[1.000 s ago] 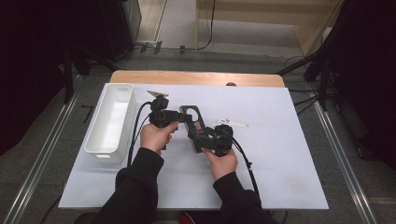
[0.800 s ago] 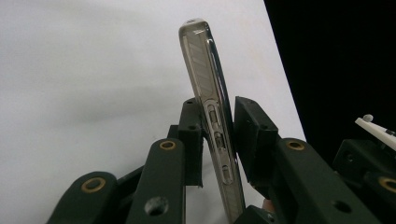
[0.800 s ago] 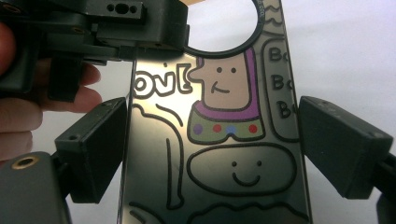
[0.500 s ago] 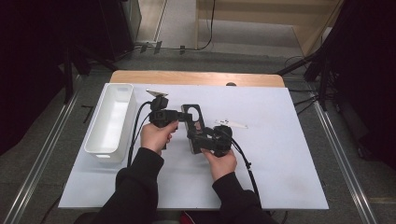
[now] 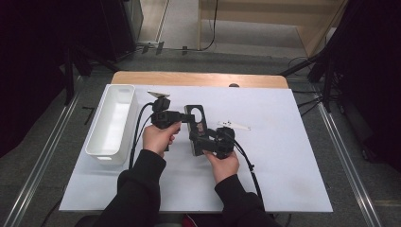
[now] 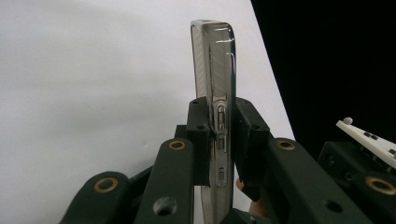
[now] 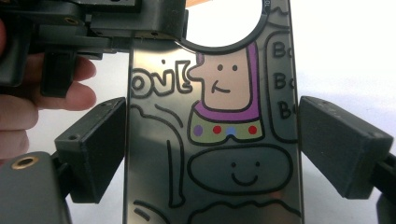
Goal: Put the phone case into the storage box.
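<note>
A clear smoky phone case (image 5: 195,115) with cartoon drawings is held above the white mat between both grippers. In the left gripper view the case (image 6: 215,60) stands edge-on. My left gripper (image 6: 218,126) pinches its thin side; its jaws have just been closing on it. In the high view the left gripper (image 5: 187,117) comes in from the left at the case's upper end. My right gripper (image 5: 201,142) holds the lower part. In the right gripper view both pads (image 7: 100,144) sit against the long edges of the case (image 7: 219,140), across its width.
A white rectangular bin (image 5: 113,123) stands at the left of the white mat (image 5: 283,165). The wooden table edge (image 5: 198,78) runs along the back. Cables trail from both grippers toward the person. The floor and metal rails lie on both sides.
</note>
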Tool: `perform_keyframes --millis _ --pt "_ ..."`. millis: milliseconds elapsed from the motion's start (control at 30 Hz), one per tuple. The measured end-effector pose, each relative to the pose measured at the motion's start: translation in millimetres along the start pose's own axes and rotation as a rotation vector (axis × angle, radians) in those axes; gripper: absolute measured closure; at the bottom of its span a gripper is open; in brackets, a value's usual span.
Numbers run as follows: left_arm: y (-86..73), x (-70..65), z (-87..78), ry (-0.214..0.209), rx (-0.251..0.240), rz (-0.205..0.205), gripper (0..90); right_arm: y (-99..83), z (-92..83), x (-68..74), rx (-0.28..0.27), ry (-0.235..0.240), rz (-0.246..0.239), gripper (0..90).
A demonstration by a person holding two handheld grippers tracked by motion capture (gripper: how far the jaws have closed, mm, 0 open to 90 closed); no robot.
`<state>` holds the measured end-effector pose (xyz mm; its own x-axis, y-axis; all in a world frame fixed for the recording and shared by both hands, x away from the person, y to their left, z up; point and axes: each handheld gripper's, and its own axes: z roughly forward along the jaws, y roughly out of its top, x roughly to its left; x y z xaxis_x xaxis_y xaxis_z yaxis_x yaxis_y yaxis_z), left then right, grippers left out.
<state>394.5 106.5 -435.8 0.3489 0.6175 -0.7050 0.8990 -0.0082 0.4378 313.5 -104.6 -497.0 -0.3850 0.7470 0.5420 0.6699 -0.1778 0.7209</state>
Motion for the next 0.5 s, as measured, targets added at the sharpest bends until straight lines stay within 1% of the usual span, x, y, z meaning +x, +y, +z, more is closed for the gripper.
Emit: perform_keyframes --millis 133,300,500 --pt "0.1 -0.5 -0.9 -0.006 -0.004 -0.003 78.5 -0.2 0.6 0.2 0.0 0.007 0.005 10.7" --pt "0.6 0.0 -1.3 -0.024 -0.004 -0.009 79.0 0.1 0.2 0.4 -0.006 0.008 -0.002 10.6" --pt "0.5 -0.9 -1.3 -0.037 0.0 0.005 79.4 0.3 -1.0 0.6 -0.006 0.005 -0.011 10.5"
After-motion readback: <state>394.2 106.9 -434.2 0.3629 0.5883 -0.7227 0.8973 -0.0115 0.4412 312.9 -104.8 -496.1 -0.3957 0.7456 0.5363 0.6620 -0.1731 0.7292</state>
